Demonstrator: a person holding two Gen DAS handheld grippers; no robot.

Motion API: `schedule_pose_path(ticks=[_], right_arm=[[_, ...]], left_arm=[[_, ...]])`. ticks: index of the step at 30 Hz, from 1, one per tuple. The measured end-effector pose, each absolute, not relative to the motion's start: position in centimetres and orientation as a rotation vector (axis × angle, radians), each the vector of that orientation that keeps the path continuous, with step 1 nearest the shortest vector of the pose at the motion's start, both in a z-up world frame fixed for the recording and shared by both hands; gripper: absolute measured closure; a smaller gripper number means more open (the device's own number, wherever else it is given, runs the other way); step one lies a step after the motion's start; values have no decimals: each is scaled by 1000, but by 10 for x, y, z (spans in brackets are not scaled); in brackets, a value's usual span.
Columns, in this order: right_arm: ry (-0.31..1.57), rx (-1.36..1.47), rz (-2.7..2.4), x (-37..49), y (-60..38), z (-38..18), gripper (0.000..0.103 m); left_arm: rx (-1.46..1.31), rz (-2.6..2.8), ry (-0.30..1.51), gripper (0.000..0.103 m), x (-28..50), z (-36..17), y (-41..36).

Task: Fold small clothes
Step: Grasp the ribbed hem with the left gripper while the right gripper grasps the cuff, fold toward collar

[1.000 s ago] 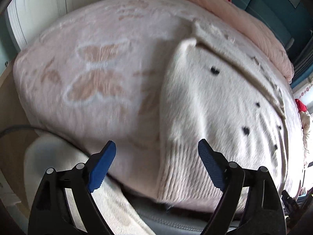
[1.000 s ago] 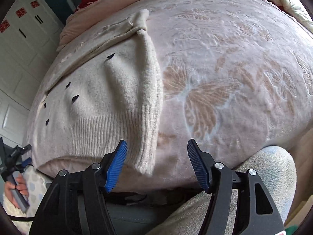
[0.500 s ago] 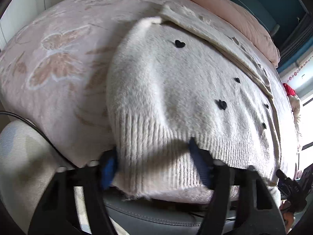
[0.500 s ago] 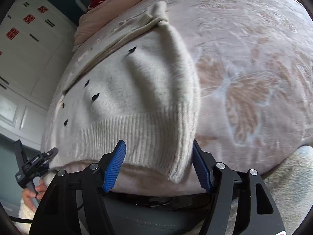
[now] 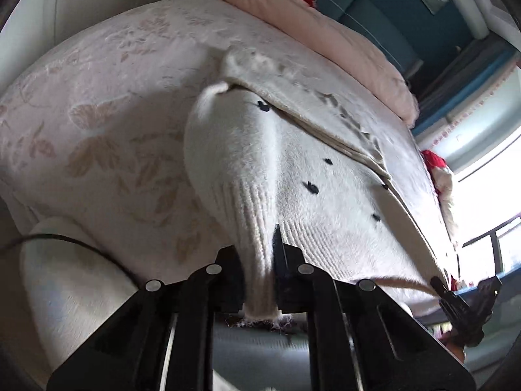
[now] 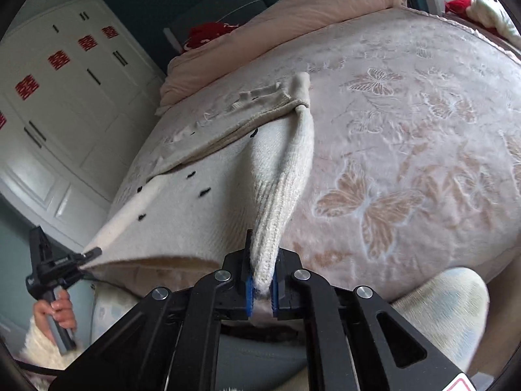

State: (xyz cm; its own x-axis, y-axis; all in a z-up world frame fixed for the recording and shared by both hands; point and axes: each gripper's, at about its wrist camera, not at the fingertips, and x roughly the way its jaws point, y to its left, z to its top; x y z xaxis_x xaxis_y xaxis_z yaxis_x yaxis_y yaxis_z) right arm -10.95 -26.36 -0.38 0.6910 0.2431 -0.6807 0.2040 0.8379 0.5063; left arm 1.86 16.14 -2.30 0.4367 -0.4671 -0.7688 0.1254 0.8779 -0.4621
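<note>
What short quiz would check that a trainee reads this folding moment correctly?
1. True or false: the left gripper is open.
2. What does the right gripper pinch? A. a towel B. the ribbed hem of the sweater C. a sock
3. Fill in: the pink blanket under the sweater is patterned with ____.

Key: 1. False, it is shut on the sweater's hem. 2. B. 3. Butterflies.

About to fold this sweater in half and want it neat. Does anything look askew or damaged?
Nothing looks damaged. The sweater is pinched at both hem corners by the left gripper and right gripper; a ridge bunches up near the right one.
</note>
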Motion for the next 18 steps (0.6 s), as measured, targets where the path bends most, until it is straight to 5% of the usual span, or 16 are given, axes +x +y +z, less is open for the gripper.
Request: schedule_pose_path(ticks=[9, 18], right_arm=[[1123, 512, 170, -201, -228, 3, 96], [719, 646, 173, -84, -295, 54, 96]], left_arm=[[-280, -470, 1248, 91, -86, -3, 183], [-207, -440, 915, 91, 34, 66, 123]])
